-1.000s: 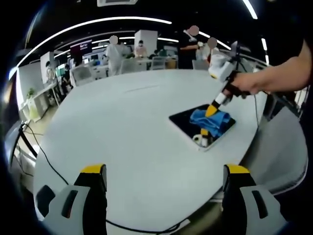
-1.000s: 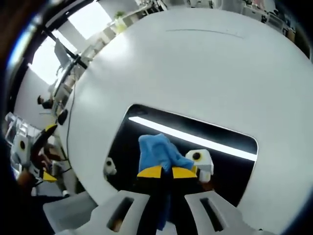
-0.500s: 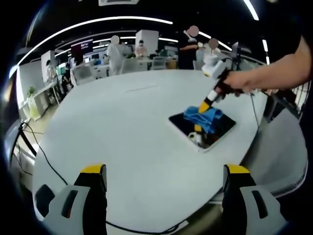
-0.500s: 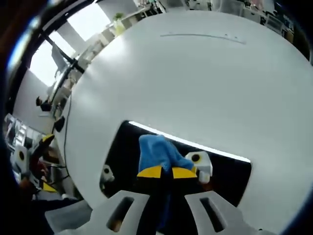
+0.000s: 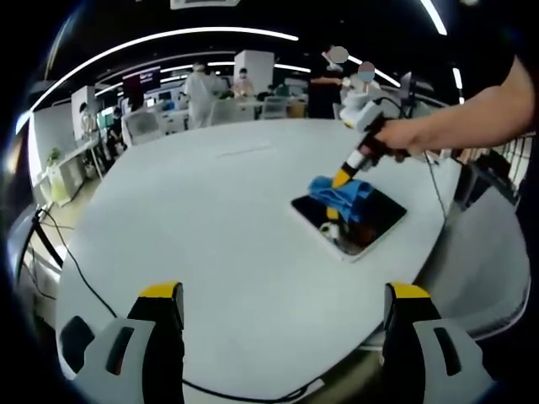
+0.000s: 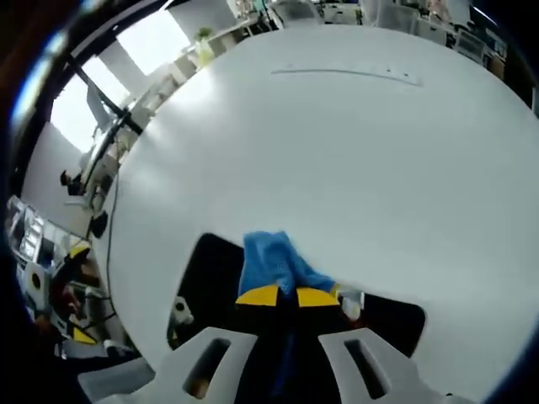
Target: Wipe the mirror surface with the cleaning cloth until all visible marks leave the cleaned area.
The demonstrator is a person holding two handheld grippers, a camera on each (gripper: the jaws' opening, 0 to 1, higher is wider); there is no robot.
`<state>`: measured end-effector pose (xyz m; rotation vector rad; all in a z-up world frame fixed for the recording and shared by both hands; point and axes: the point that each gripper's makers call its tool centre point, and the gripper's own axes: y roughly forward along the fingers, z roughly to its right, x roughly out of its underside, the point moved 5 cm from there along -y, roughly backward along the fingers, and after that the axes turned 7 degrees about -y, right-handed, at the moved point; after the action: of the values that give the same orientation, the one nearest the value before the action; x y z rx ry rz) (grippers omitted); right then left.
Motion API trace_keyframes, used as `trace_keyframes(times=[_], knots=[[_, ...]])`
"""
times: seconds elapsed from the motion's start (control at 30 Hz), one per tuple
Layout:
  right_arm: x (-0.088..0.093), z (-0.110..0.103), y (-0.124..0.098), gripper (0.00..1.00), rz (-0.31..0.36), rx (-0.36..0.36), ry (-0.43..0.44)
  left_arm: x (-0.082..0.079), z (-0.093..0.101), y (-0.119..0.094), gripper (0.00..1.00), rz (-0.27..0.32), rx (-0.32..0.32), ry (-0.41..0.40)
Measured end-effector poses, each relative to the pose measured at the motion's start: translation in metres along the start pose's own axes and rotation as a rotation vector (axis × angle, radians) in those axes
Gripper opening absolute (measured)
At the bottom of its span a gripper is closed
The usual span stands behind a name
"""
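The cleaning cloth (image 6: 274, 265) sits bunched right at the tips of my right claw (image 6: 282, 296), whose two yellow-tipped jaws are pinched together on it, the blue fabric spilling forward from between them. Under the cloth lies the mirror (image 6: 210, 269), a dark rectangular slab flat on the counter (image 6: 354, 151); from my right claw it stretches out to both sides, with the cloth pressed near its far edge. In the glass I can make out pale reflections to either side of the jaws.

From my left claw (image 5: 282, 307) the same scene is well ahead and off to the right: the mirror (image 5: 370, 220) lies flat on the white counter (image 5: 210, 219), the blue cloth (image 5: 341, 192) heaped on its far corner, and the right claw (image 5: 340, 178) comes down onto it at a slant, held by a hand (image 5: 402, 139) reaching in from the right. My left claw itself hangs with its jaws spread wide apart and nothing between them, over the near edge of the counter, well apart from the mirror.

A black cable (image 5: 80, 269) trails over the counter's edge to the left of the left claw. Beyond the counter, people (image 5: 202, 84) stand among desks under long ceiling lights (image 5: 168, 38).
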<state>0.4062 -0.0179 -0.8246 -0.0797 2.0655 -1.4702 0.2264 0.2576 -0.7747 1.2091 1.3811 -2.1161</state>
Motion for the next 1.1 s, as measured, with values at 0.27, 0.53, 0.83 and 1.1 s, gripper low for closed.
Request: trace_keyframes(times=[0.27,0.53,0.83,1.1], knots=[[0.0032,-0.0013,-0.0008,0.00,-0.003,-0.005,-0.014,0.0010,-0.0002,0.0015,0.99,-0.002,0.000,-0.002],[0.0050,-0.0015,-0.0004,0.00,0.012,0.000,-0.088,-0.0011,0.0038,0.0041,0.99,0.000,0.006,0.000],[0.0054,-0.0003,-0.0015,0.00,0.016,-0.027,-0.030,-0.0017,0.0047,0.0017,0.99,0.003,0.003,-0.001],[0.0065,0.0042,-0.0026,0.00,0.011,-0.019,-0.035,-0.0012,0.0023,-0.0017,0.99,0.009,-0.003,-0.005]])
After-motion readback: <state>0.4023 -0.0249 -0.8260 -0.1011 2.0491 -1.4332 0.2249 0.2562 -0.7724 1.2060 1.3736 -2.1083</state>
